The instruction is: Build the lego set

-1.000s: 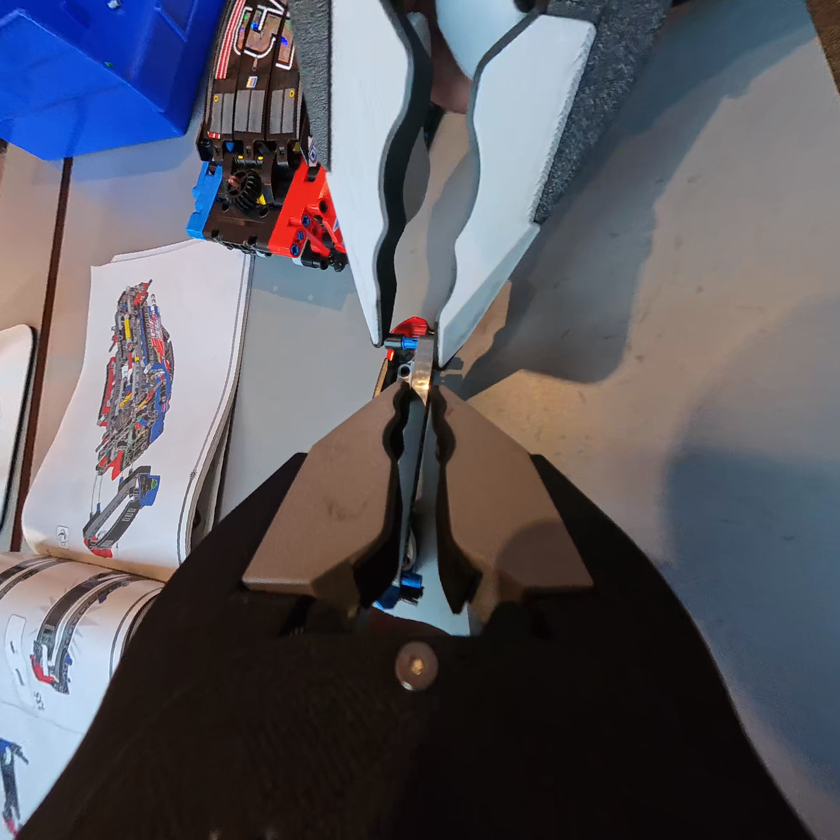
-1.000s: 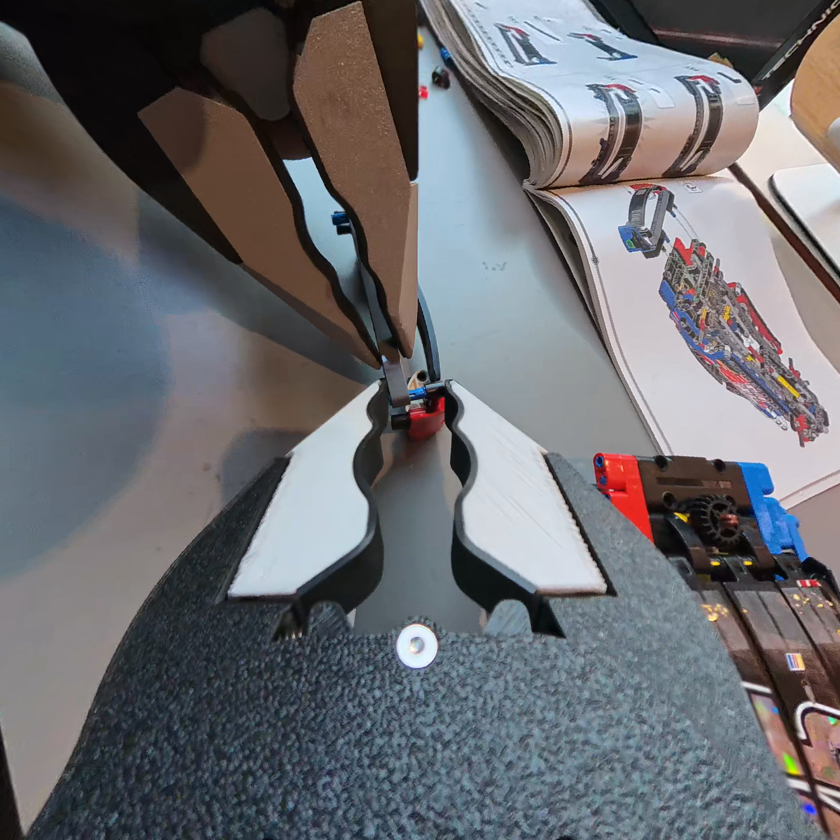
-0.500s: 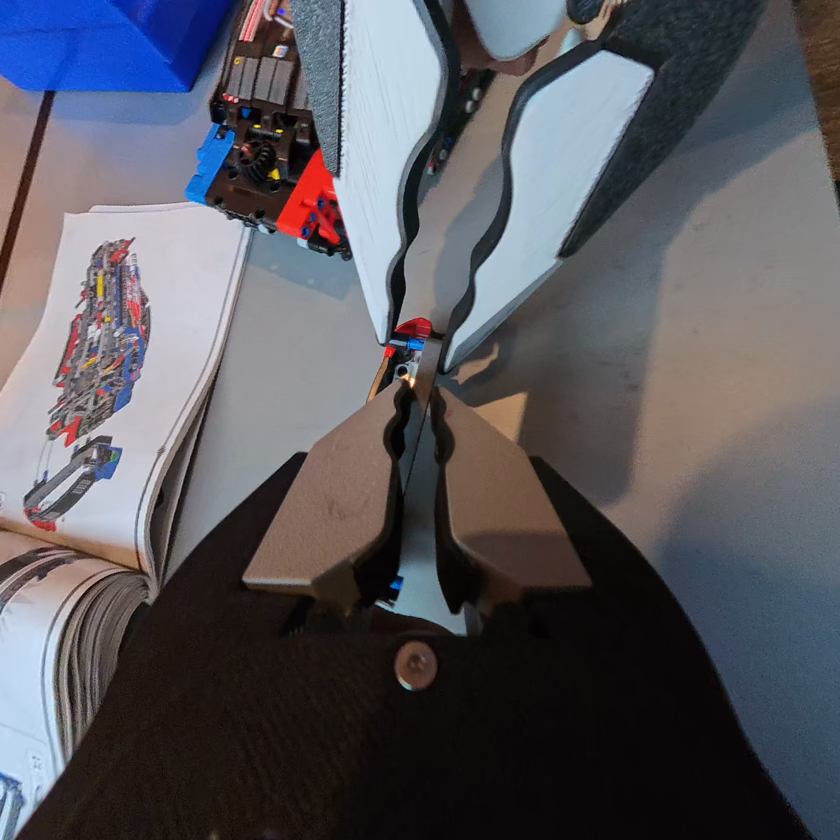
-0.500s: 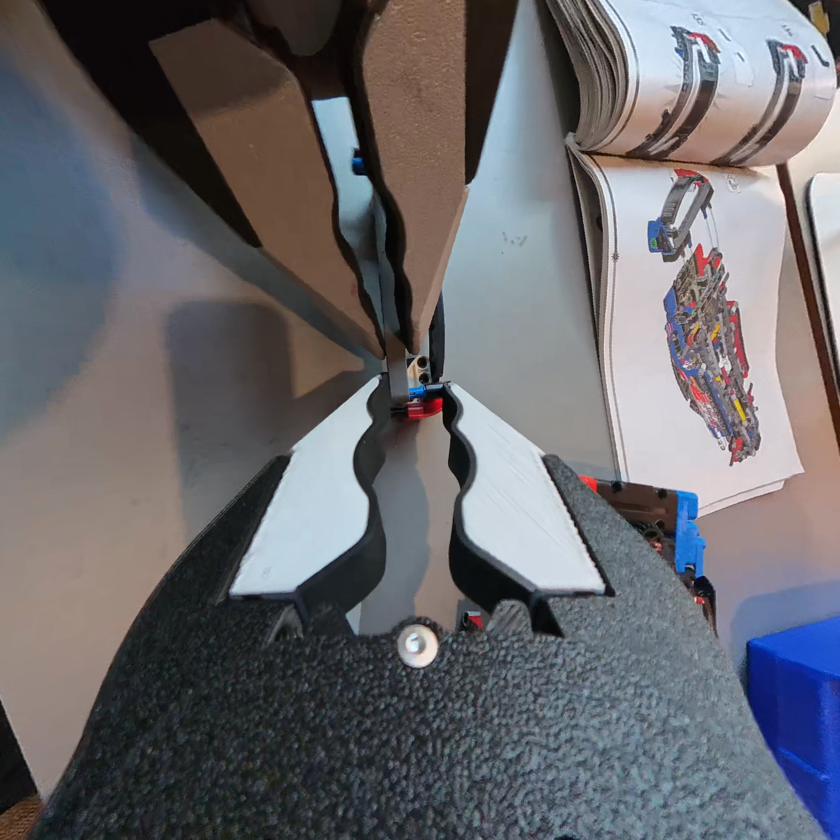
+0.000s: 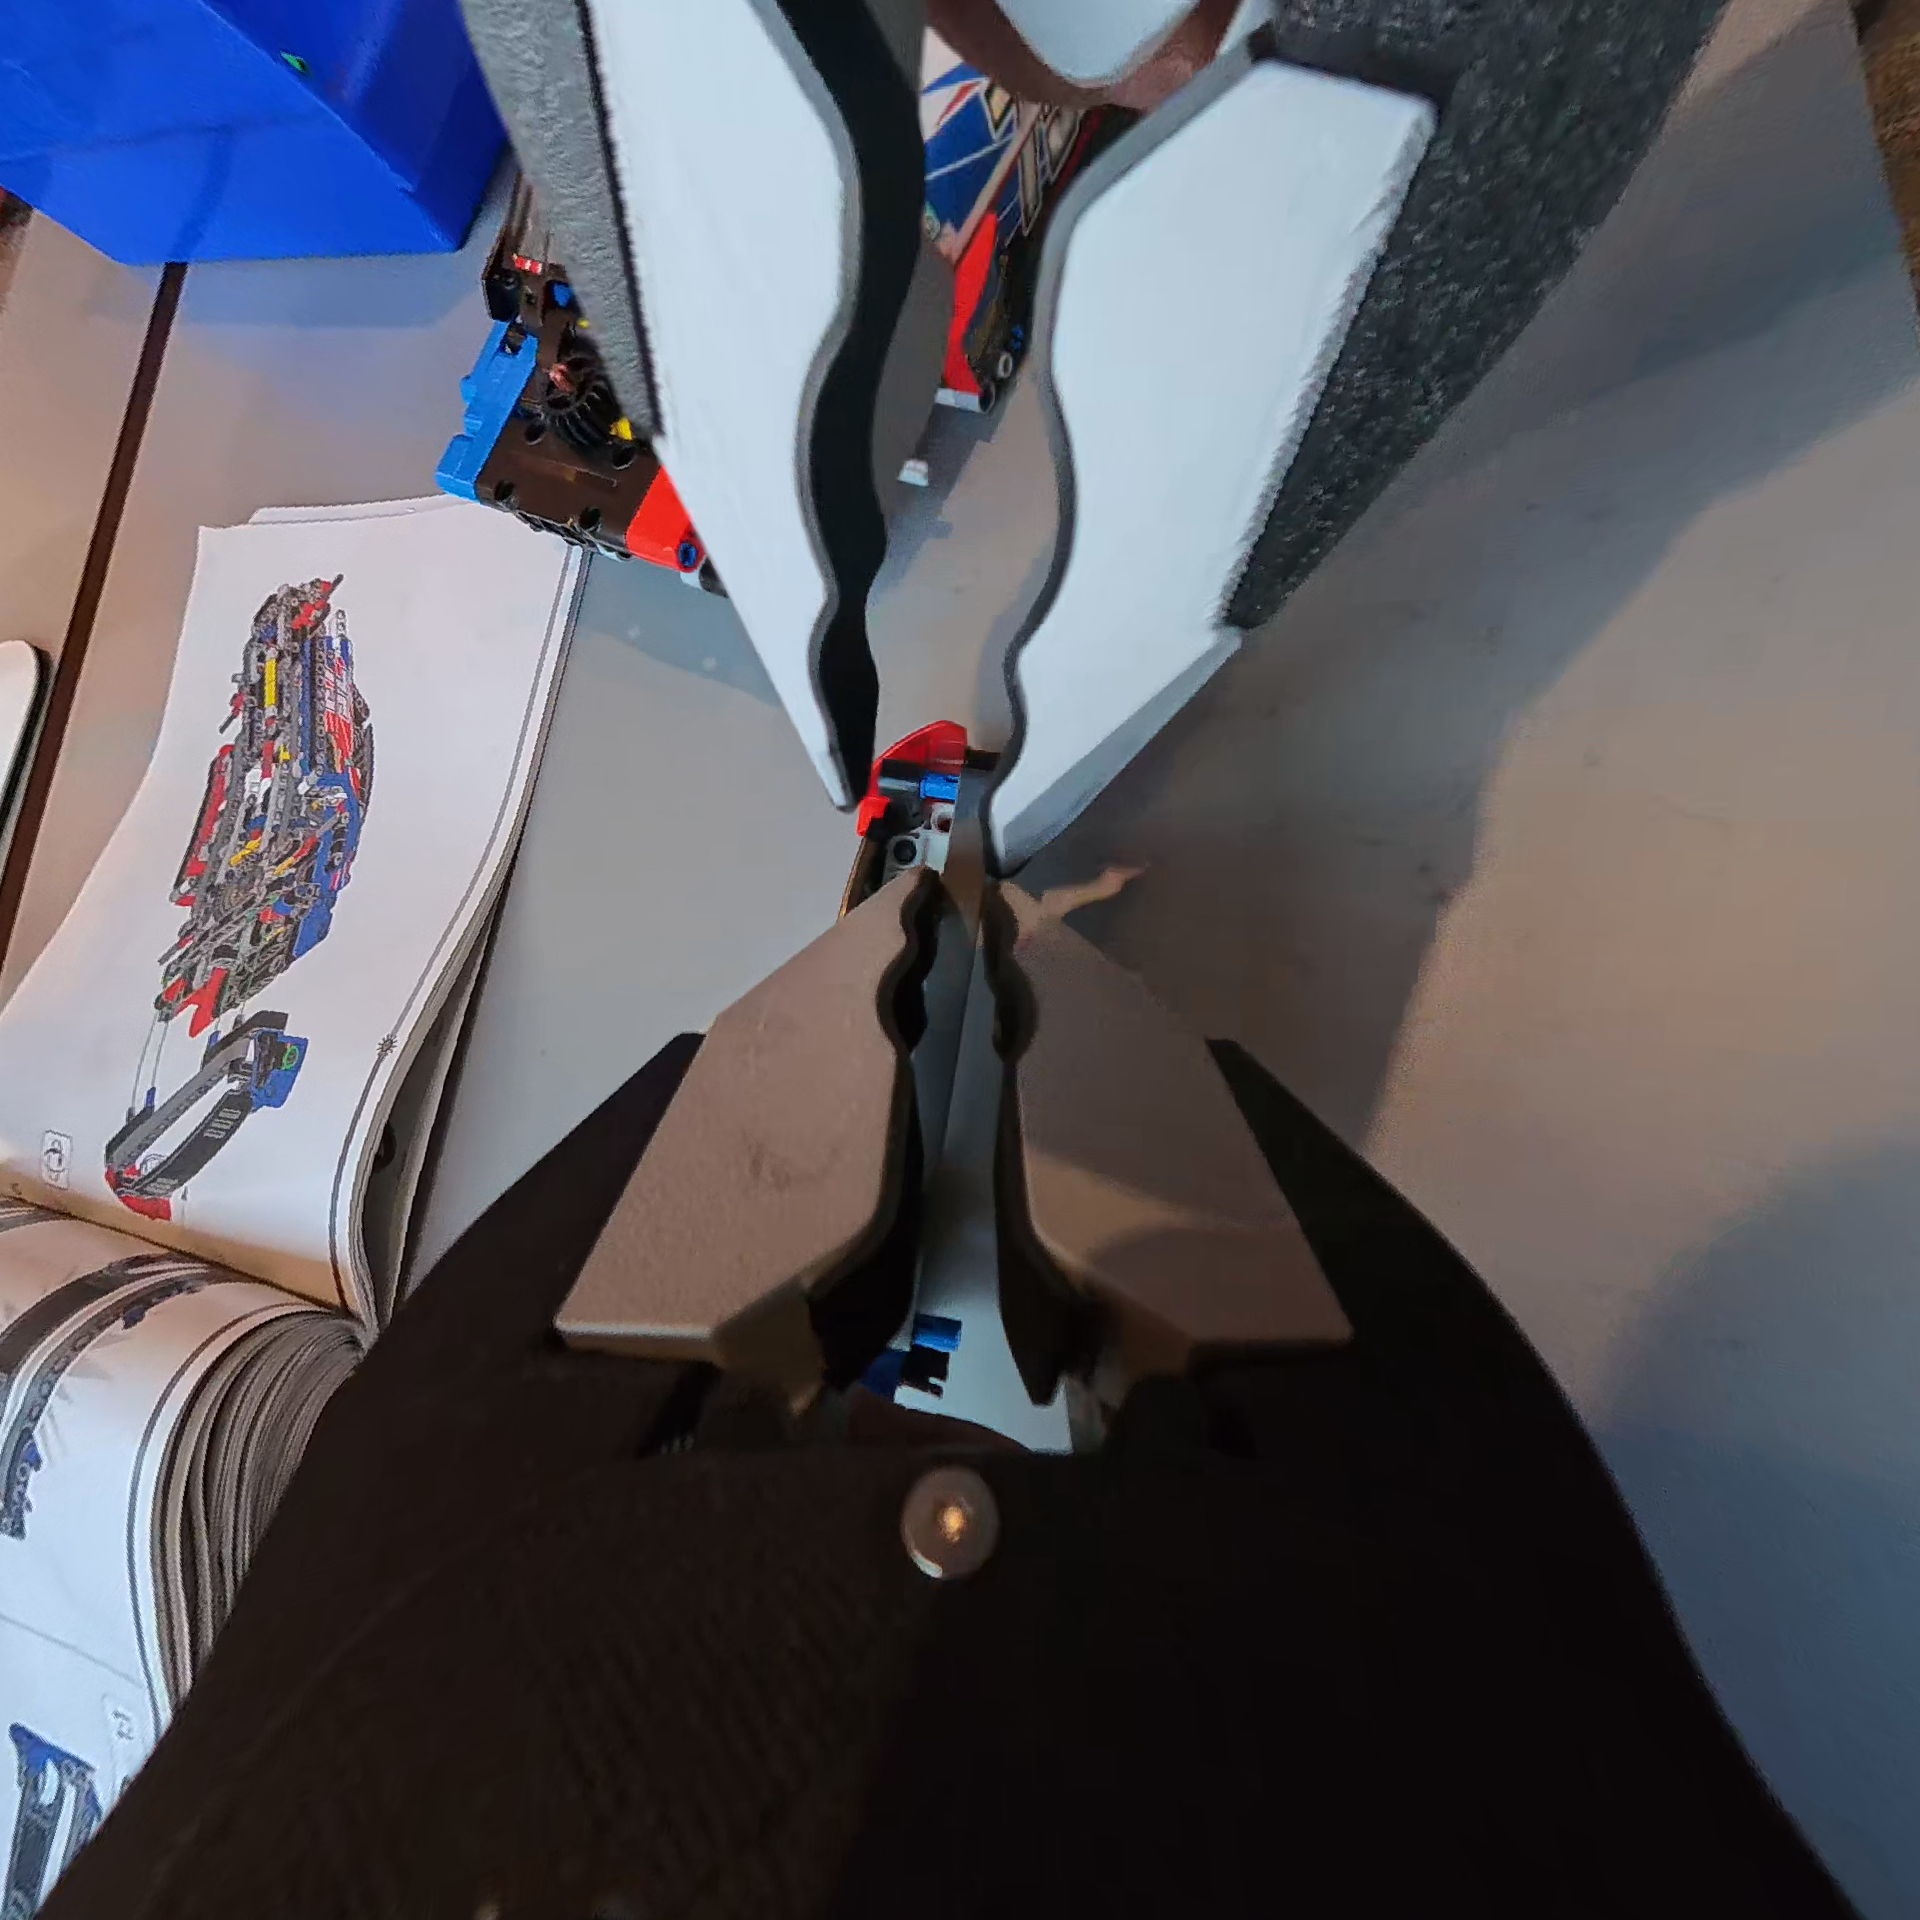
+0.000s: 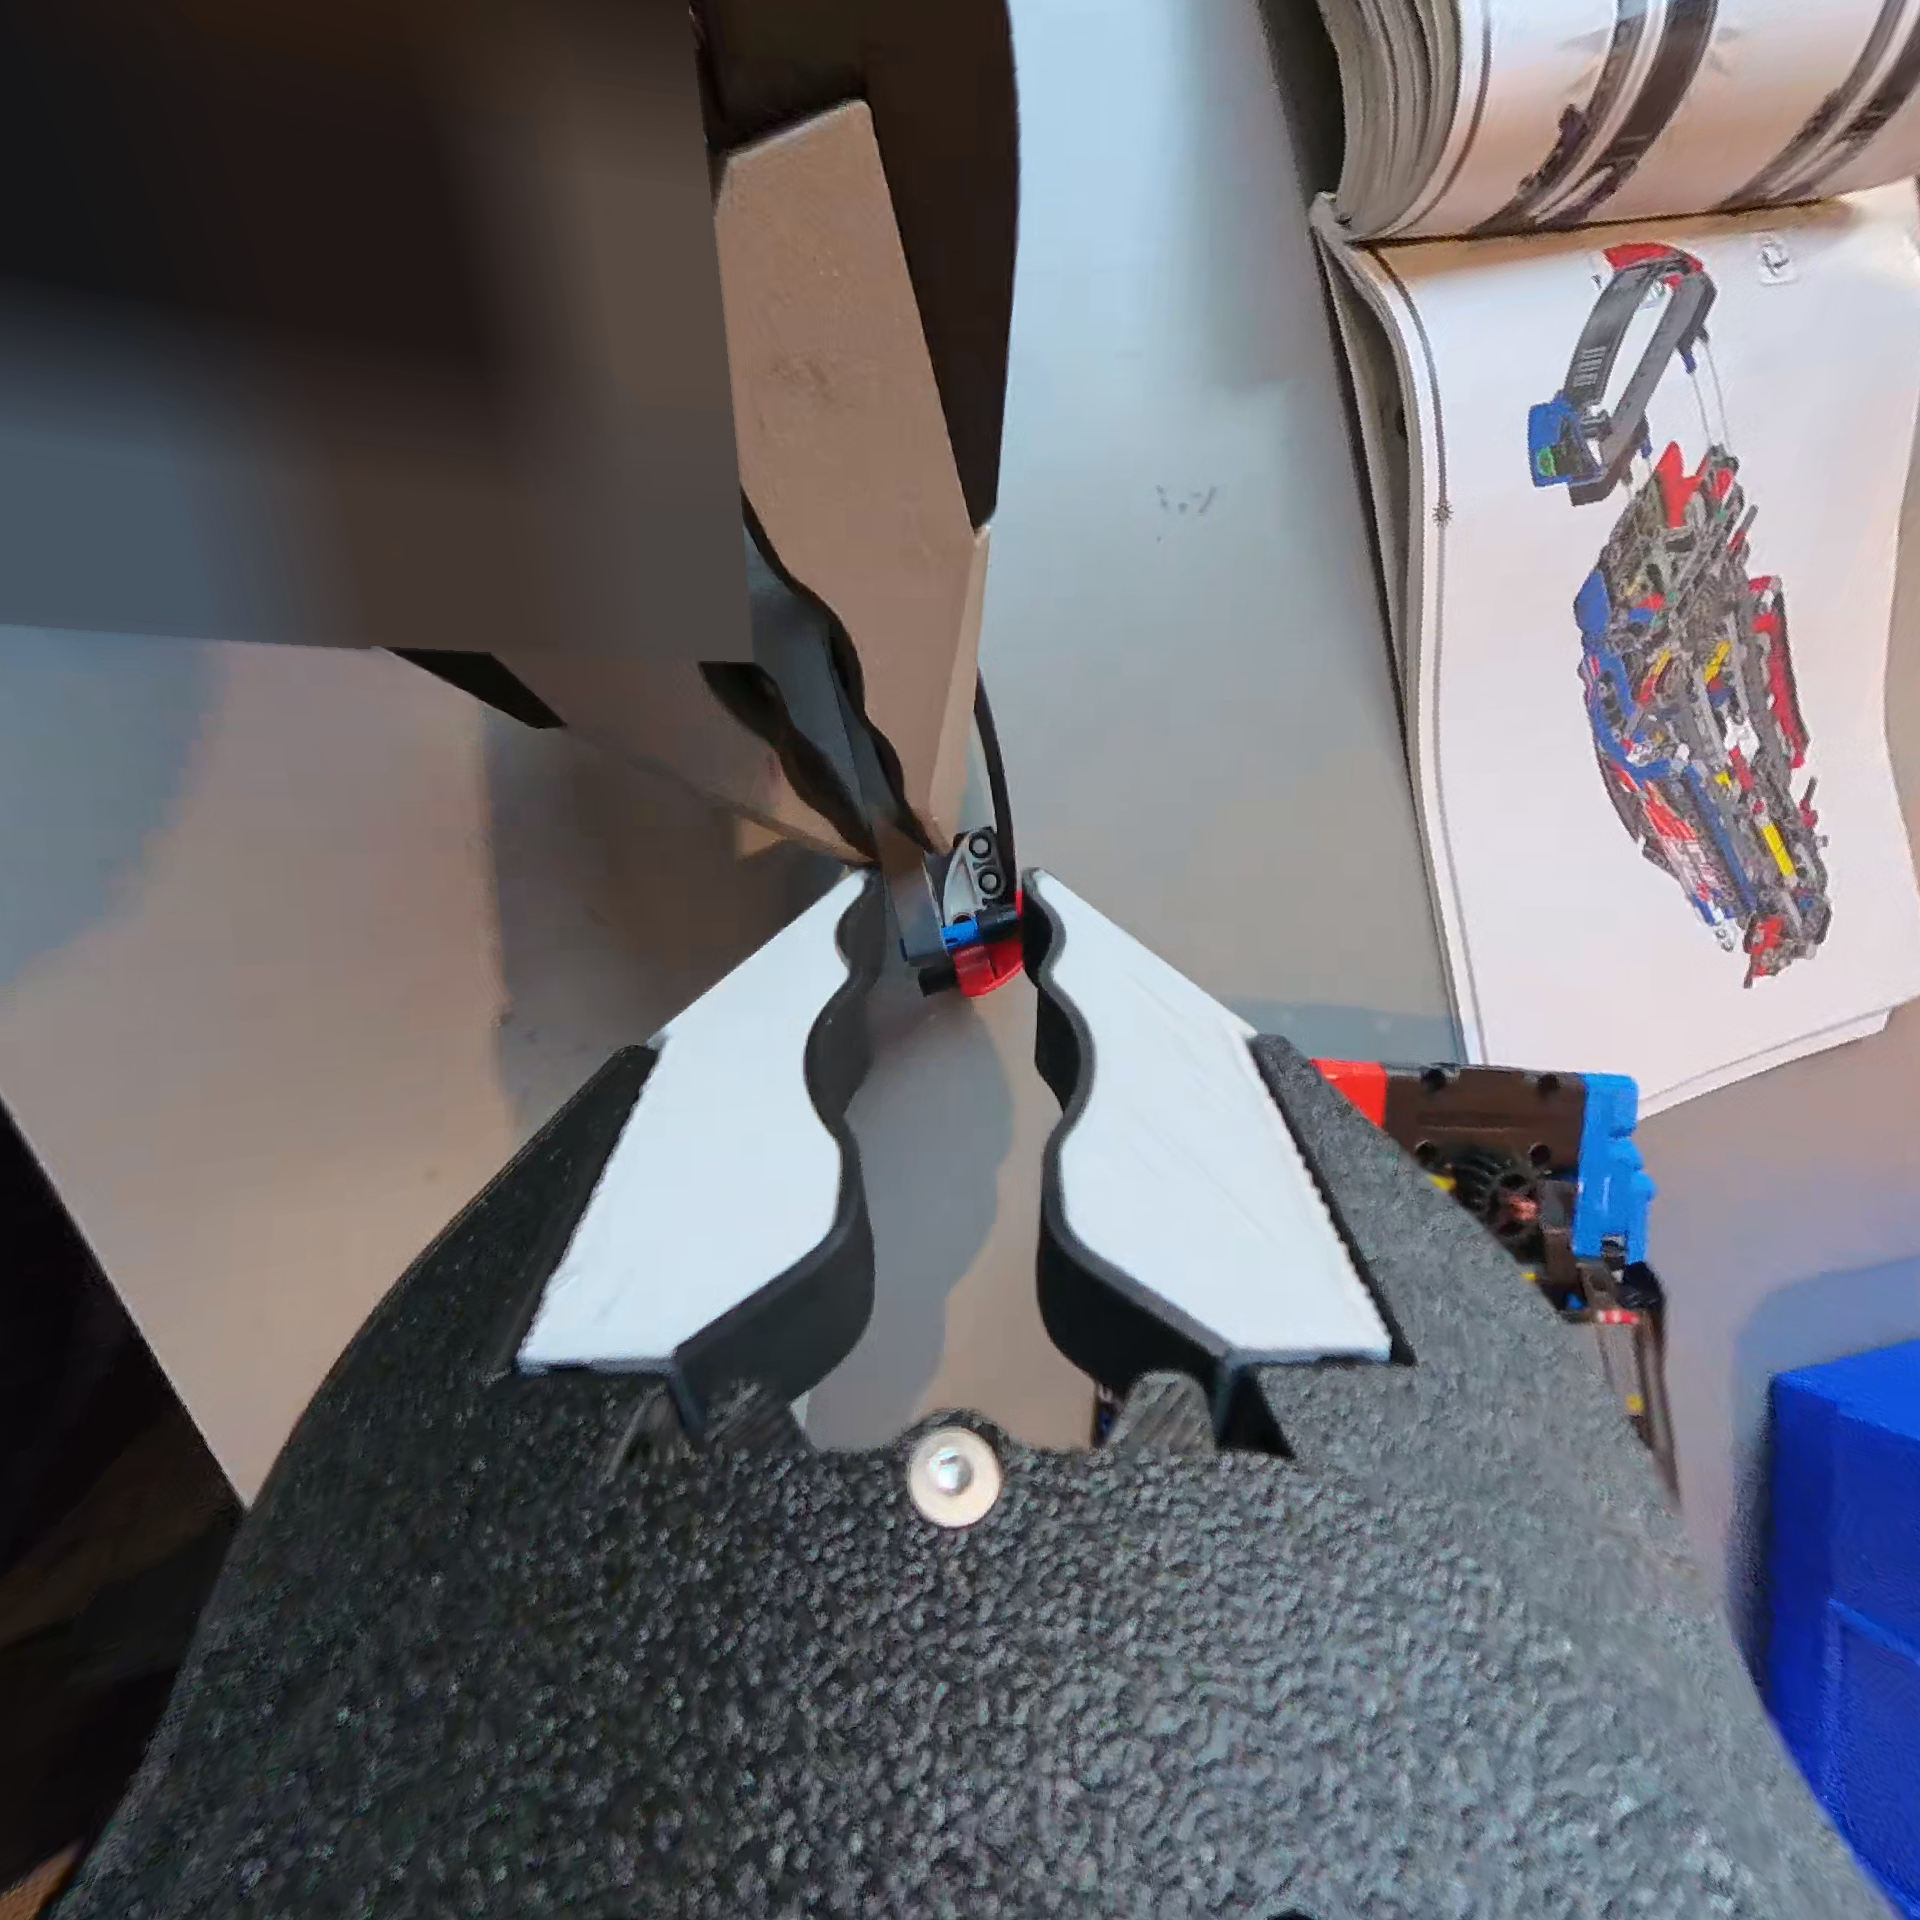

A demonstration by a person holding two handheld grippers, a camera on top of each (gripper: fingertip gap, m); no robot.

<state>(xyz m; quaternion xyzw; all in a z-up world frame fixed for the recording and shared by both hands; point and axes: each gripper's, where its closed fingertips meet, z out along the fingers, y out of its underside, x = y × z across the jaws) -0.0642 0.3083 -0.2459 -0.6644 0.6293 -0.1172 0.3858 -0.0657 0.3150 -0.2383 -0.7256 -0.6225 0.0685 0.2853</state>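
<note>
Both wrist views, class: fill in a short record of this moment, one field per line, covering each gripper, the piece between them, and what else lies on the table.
left gripper: brown fingers shut on the thin black end of the small lego assembly
right gripper: white fingers closed on its red end
small lego assembly: red, blue, grey and black parts, held between both grippers above the table
instruction booklet: open, showing a car diagram
partly built car: black, blue and red, beside the booklet
blue bin: at the table's edge
table: grey
</note>
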